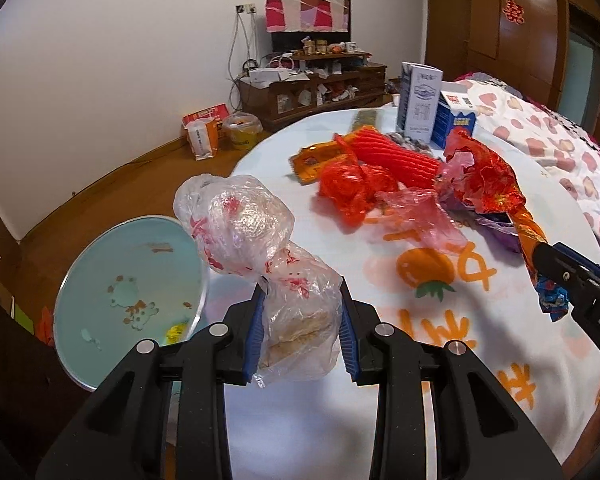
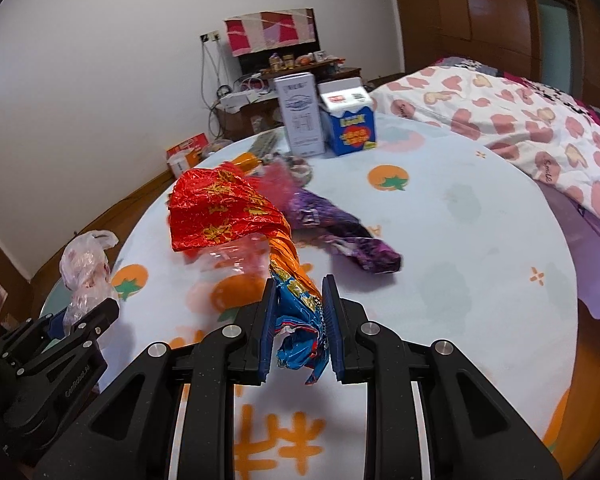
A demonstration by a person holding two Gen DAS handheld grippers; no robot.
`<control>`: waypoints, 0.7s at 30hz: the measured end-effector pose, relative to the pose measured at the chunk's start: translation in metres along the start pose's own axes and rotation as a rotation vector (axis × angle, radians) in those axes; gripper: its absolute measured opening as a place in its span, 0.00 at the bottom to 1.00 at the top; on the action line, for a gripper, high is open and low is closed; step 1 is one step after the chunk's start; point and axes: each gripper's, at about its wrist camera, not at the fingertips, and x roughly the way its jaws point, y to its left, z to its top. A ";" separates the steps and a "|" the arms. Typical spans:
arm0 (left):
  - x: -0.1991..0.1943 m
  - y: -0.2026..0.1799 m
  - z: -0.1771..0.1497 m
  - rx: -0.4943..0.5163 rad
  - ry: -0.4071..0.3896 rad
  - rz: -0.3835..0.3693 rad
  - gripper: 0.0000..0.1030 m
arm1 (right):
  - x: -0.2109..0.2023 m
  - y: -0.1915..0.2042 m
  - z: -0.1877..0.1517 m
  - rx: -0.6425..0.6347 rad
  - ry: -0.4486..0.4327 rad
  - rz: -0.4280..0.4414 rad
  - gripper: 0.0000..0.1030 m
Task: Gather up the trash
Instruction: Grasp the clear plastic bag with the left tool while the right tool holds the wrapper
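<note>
My left gripper (image 1: 302, 296) is shut on a crumpled clear plastic bag (image 1: 252, 232) with red print, held above the table's left edge beside a light blue bin (image 1: 112, 264) on the floor. My right gripper (image 2: 299, 292) is shut on a twisted red, orange and blue foil wrapper (image 2: 228, 212), lifted over the table; it also shows in the left wrist view (image 1: 496, 184). On the round table (image 2: 460, 216) lie a red plastic bag (image 1: 352, 188), a pink plastic bag (image 1: 424, 216), an orange wrapper (image 1: 320, 160), a red ribbed packet (image 1: 396, 156) and a purple wrapper (image 2: 340, 232).
A white carton (image 2: 302, 112) and a blue carton (image 2: 350, 124) stand at the table's far side. A bed with a heart-print quilt (image 2: 520, 120) is on the right. Boxes and a yellow tub (image 1: 242, 130) sit on the floor by the wall, near a wooden cabinet (image 1: 312, 92).
</note>
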 end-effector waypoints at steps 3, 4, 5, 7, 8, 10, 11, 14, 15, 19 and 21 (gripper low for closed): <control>-0.003 0.011 -0.001 -0.012 -0.004 0.005 0.31 | 0.001 0.013 -0.001 -0.019 0.007 0.018 0.23; -0.004 0.014 -0.002 -0.015 -0.006 0.008 0.31 | 0.002 0.016 -0.001 -0.023 0.009 0.023 0.23; -0.005 0.019 -0.003 -0.019 -0.008 0.016 0.31 | 0.003 0.020 -0.001 -0.028 0.012 0.028 0.23; -0.006 0.026 -0.004 -0.028 -0.008 0.025 0.31 | 0.003 0.027 -0.002 -0.040 0.015 0.036 0.23; -0.006 0.028 -0.005 -0.032 -0.006 0.026 0.31 | 0.003 0.031 -0.003 -0.046 0.017 0.040 0.23; -0.007 0.036 -0.007 -0.044 -0.002 0.030 0.32 | 0.004 0.039 -0.004 -0.059 0.020 0.049 0.23; -0.007 0.039 -0.007 -0.047 -0.001 0.031 0.31 | 0.005 0.043 -0.005 -0.064 0.022 0.053 0.23; -0.008 0.050 -0.009 -0.062 0.002 0.039 0.31 | 0.007 0.054 -0.006 -0.080 0.029 0.065 0.23; -0.008 0.054 -0.010 -0.066 0.003 0.043 0.31 | 0.008 0.056 -0.006 -0.084 0.030 0.067 0.23; -0.009 0.070 -0.014 -0.082 0.004 0.063 0.31 | 0.011 0.074 -0.007 -0.114 0.038 0.082 0.23; -0.010 0.079 -0.016 -0.093 0.005 0.070 0.31 | 0.012 0.082 -0.008 -0.129 0.040 0.092 0.23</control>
